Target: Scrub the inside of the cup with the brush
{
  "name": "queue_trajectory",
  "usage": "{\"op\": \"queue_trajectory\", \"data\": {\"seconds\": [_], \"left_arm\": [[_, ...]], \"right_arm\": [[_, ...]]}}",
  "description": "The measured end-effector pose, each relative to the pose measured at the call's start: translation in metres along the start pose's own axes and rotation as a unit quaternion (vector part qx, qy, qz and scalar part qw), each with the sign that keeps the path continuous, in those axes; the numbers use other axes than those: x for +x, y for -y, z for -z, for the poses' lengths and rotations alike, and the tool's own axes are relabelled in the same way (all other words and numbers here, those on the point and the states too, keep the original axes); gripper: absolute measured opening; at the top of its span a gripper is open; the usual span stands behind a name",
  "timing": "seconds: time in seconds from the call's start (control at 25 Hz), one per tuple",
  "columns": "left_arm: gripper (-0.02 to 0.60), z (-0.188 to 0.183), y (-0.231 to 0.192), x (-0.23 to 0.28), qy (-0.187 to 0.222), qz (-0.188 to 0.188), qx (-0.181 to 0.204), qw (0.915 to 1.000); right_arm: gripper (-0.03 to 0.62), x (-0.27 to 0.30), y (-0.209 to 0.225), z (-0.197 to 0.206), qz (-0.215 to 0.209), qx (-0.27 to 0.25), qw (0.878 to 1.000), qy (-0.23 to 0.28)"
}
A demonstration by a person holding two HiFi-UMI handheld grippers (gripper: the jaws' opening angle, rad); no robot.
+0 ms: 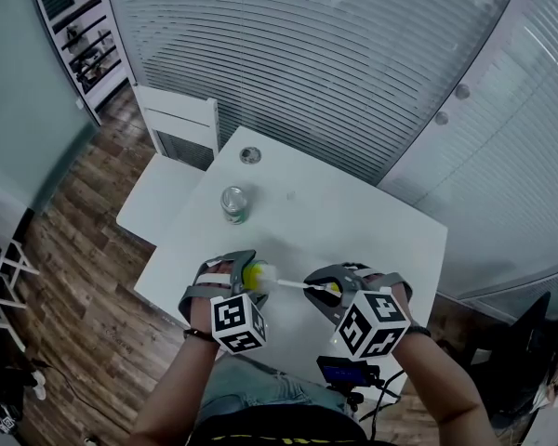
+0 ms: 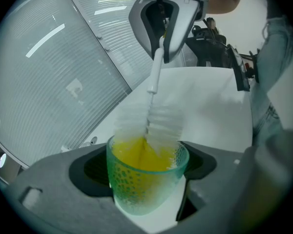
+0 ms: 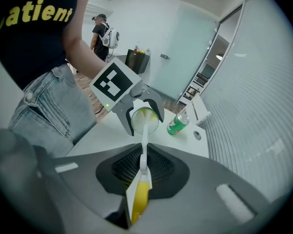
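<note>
The left tongs (image 2: 147,179) are pressed on a green see-through cup (image 2: 136,191), with one jaw on each side of it. The cup is held up above the table (image 1: 372,221), close to the near edge. It is tipped so that its mouth is turned toward the right tongs (image 3: 142,165). Yellow is seen inside the cup.

The right tongs are pinched on the yellow end of the brush (image 3: 138,199). The thin white stem is pointed across at the cup. The white bristles (image 2: 161,123) are pushed partly into the cup's mouth, and some of them are seen outside the rim. Each pair of tongs is held in a hand, and a cube with black and white squares is fixed on each.

Farther off, a green can (image 1: 234,203) is stood upright on the table, well apart from the cup. Past it, a small round cap (image 1: 250,154) is set in the table near the far edge. A white chair (image 1: 172,156) is placed beside that end, on a wood floor (image 1: 84,277). Blinds (image 1: 335,54) are hung behind the table. In the right gripper view, a person (image 3: 103,33) is seen far back in the room.
</note>
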State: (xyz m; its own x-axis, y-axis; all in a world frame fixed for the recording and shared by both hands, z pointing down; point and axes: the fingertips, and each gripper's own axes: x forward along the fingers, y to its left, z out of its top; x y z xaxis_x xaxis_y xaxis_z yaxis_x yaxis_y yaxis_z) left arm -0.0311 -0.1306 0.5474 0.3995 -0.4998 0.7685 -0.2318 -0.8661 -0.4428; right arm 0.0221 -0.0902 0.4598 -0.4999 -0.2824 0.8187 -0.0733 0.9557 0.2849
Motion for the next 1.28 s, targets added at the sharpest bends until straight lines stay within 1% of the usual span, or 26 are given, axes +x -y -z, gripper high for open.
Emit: {"op": "queue_trajectory", "data": {"seconds": [0.32, 0.48, 0.64, 0.84, 1.12, 1.2, 1.28], "left_arm": [[0.417, 0.002, -0.002, -0.003, 0.003, -0.004, 0.0, 1.0], [0.417, 0.001, 0.0, -0.002, 0.003, -0.003, 0.006, 1.0], [0.417, 0.002, 0.0, -0.005, 0.004, -0.005, 0.004, 1.0], [0.417, 0.002, -0.001, -0.003, 0.003, -0.006, 0.005, 1.0], [0.417, 0.002, 0.001, 0.0, -0.002, 0.002, 0.006, 1.0], [0.417, 0.001, 0.001, 0.002, -0.003, 0.003, 0.008, 1.0], [0.417, 0.001, 0.001, 0.002, -0.004, 0.002, 0.01, 0.9999]], "right_arm": [[0.035, 0.004, 0.003, 0.011, -0.005, 0.059, 0.998, 0.005], [0.035, 0.011, -0.003, 0.015, -0.014, 0.075, 0.997, 0.005], [0.035, 0.015, -0.014, 0.015, -0.02, 0.07, 0.997, -0.003], [0.035, 0.01, -0.018, 0.006, -0.017, 0.065, 0.998, 0.005], [0.035, -0.001, -0.011, -0.003, 0.004, 0.023, 1.0, -0.011], [0.035, -0.005, -0.008, 0.0, 0.007, 0.026, 1.0, -0.012], [0.035, -0.006, -0.003, 0.003, 0.005, 0.041, 0.999, -0.007]]}}
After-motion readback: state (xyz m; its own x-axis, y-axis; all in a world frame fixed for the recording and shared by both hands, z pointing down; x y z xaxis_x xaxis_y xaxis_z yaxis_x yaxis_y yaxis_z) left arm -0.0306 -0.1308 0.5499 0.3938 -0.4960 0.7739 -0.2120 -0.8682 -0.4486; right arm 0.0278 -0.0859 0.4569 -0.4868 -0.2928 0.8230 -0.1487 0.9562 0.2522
